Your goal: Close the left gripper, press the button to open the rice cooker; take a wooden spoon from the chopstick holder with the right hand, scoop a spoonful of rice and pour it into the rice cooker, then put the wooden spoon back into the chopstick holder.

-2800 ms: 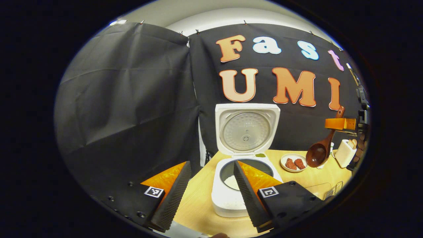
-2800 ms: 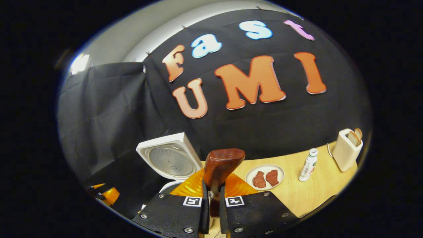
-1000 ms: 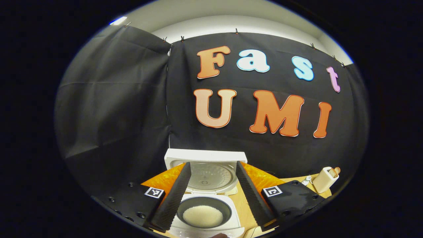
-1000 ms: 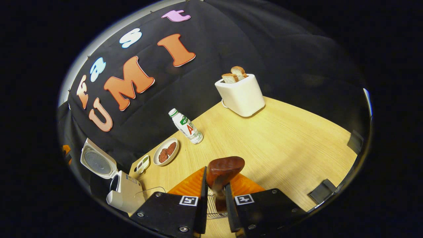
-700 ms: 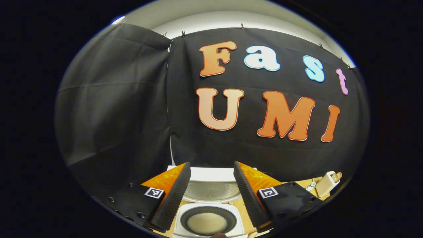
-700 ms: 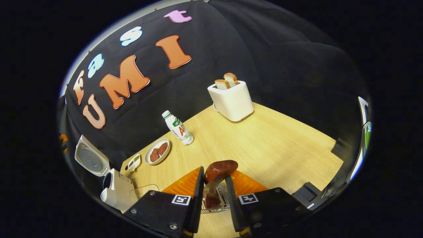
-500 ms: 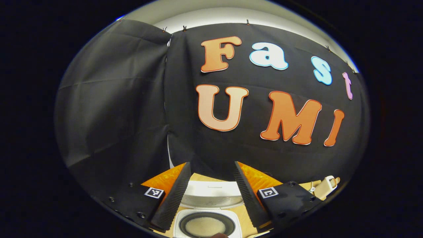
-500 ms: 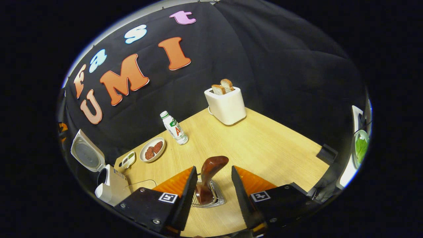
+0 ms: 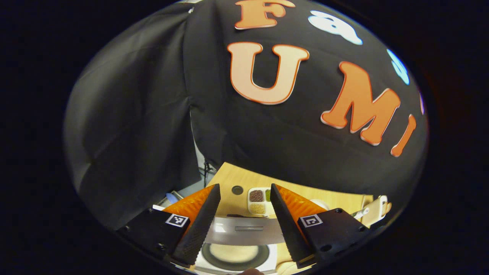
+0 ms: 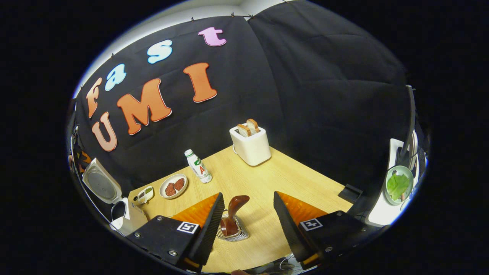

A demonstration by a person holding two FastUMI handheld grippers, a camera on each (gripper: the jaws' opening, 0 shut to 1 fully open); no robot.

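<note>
**Spoon resting in the holder, both grippers spread wide**

You are holding the right gripper (image 10: 244,214) above the near part of the wooden table (image 10: 305,179), and its fingers are standing well apart with nothing between them. Just beyond them, in the right gripper view, the wooden spoon (image 10: 233,214) is sitting bowl-down in the wire chopstick holder (image 10: 233,233), its handle leaning up and to the right, touching neither finger.

Farther off on the left of that view, the rice cooker (image 10: 128,217) is standing at the table's edge with its lid (image 10: 100,185) raised. Beside it a small divided dish (image 10: 143,194) is lying on the table, then a plate (image 10: 173,186) with two reddish pieces, then a tipped-looking bottle (image 10: 198,166). A white toaster (image 10: 250,147) with two slices of bread is standing at the far side against the black cloth.

You are holding the left gripper (image 9: 244,214) high over the rice cooker (image 9: 237,259), also spread open and gripping nothing. In the left gripper view you are looking down between its fingers at the edge of the raised lid (image 9: 248,231) and, below it, the dark inner pot with white rice (image 9: 233,254) in it. Past the lid the divided dish (image 9: 259,199) is showing on the table (image 9: 225,179).
</note>
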